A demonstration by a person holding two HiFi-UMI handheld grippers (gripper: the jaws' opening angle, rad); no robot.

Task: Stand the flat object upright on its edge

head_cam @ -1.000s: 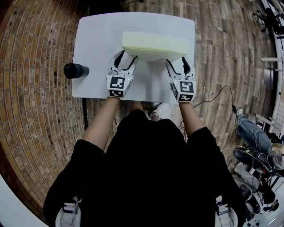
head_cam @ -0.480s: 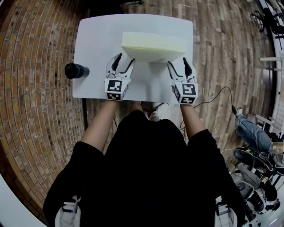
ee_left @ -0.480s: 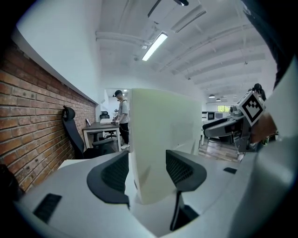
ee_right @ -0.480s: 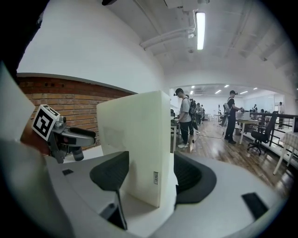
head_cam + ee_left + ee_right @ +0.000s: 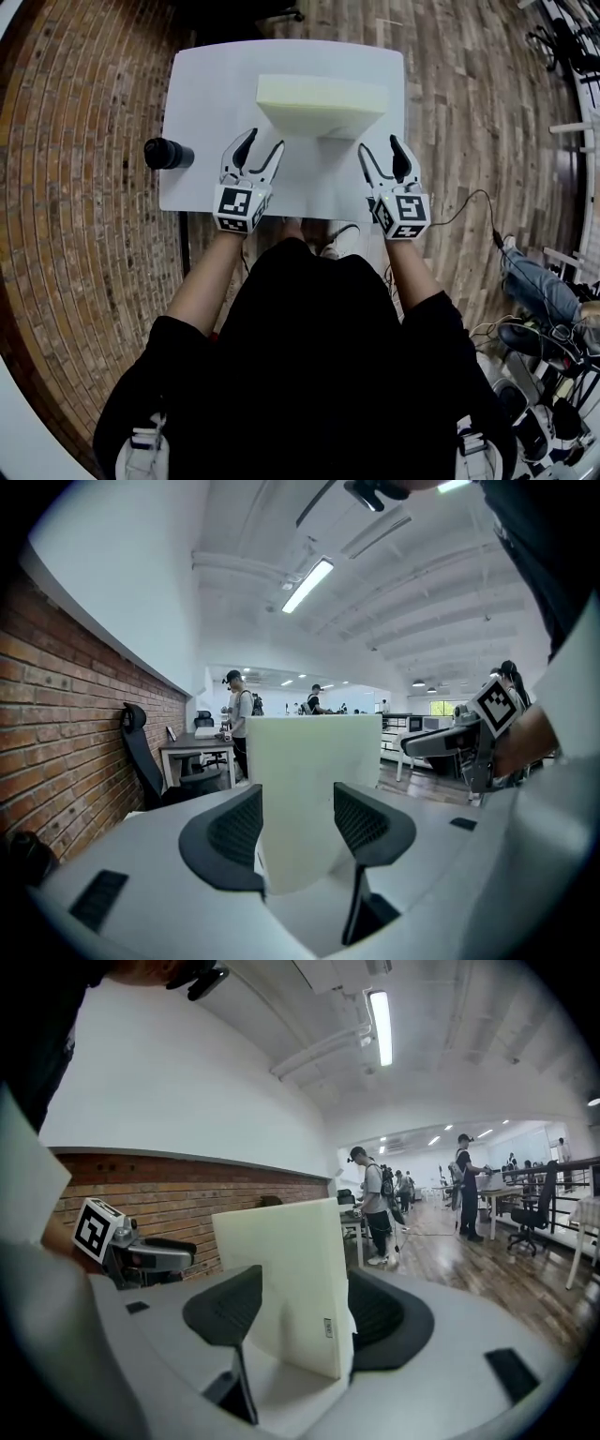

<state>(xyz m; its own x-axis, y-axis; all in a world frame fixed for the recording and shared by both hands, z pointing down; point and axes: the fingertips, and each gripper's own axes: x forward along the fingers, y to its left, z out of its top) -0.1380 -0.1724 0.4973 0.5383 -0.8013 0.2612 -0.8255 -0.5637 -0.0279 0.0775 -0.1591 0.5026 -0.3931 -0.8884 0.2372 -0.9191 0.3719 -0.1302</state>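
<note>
Head view: foam slab (image 5: 322, 103) upright on edge, back half of white table (image 5: 197, 103). Left gripper (image 5: 251, 155) and right gripper (image 5: 382, 157) near it, jaws spread, nothing gripped. Black cylinder (image 5: 169, 153) at table's left edge, unclear what.
Left gripper view: slab base hidden behind jaws.
Right gripper view: same. Brick wall, wood floor, open office.

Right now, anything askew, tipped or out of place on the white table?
Nothing tipped or damaged. The pale yellow rectangular foam slab stands upright on its long edge on the white table. One oddity: the black cylinder juts past the table's left edge; what supports it isn't visible.
</note>
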